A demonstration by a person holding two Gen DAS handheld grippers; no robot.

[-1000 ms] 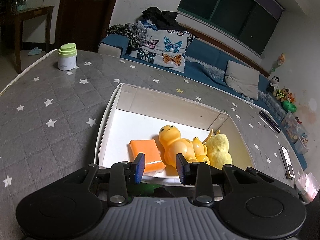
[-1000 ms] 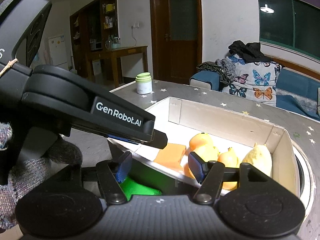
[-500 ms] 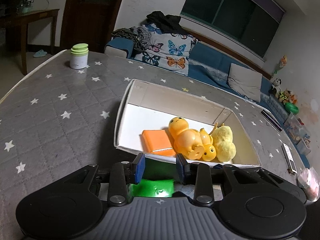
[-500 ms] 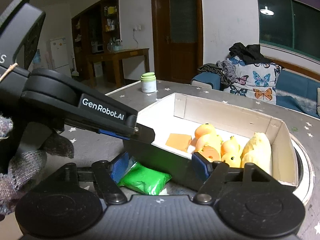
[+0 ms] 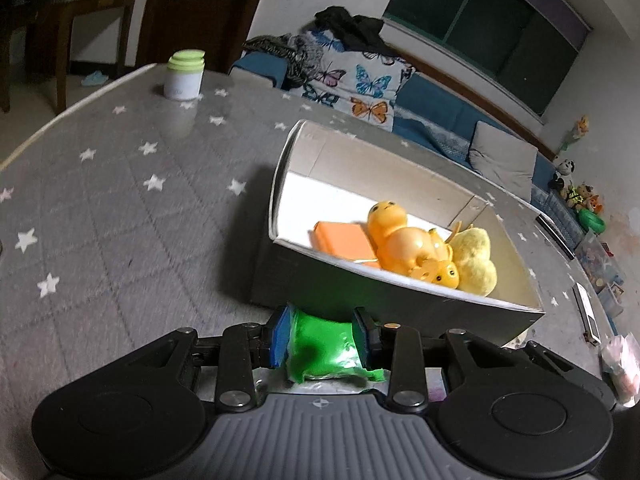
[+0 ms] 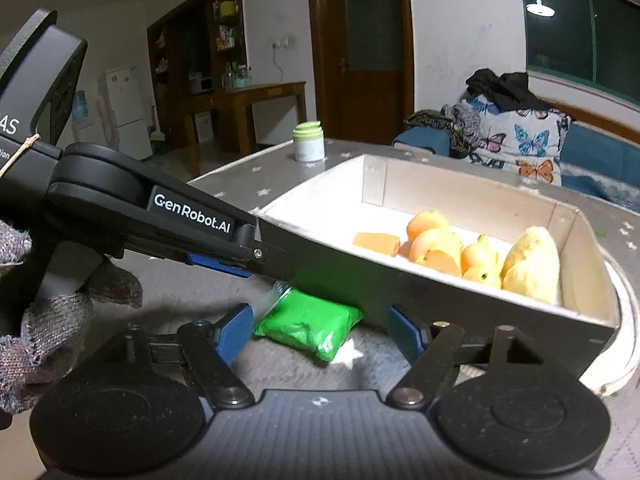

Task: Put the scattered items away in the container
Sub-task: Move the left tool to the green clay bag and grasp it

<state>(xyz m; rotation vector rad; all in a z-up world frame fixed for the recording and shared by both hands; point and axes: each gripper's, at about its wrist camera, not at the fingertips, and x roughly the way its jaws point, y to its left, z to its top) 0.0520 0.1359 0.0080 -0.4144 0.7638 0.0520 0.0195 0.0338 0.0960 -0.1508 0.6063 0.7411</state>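
Green packet (image 5: 320,344) lies on bench (image 5: 120,220) just outside box (image 5: 360,288) w/ left hand-held gripper (image 5: 322,338) straddling it, grip undeterminable; right hand-held gripper (image 6: 320,330) released, jaws just widened, packet between, pads clear.

A table (image 5: 120,240) covered with a grey quilted cloth printed with white stars carries everything. A shallow white cardboard box (image 5: 400,296) sits on it. Just beside the box's near wall lies a green packet (image 6: 308,322), flat on the cloth. A small white jar (image 5: 184,76) with a green lid stands near the far edge.
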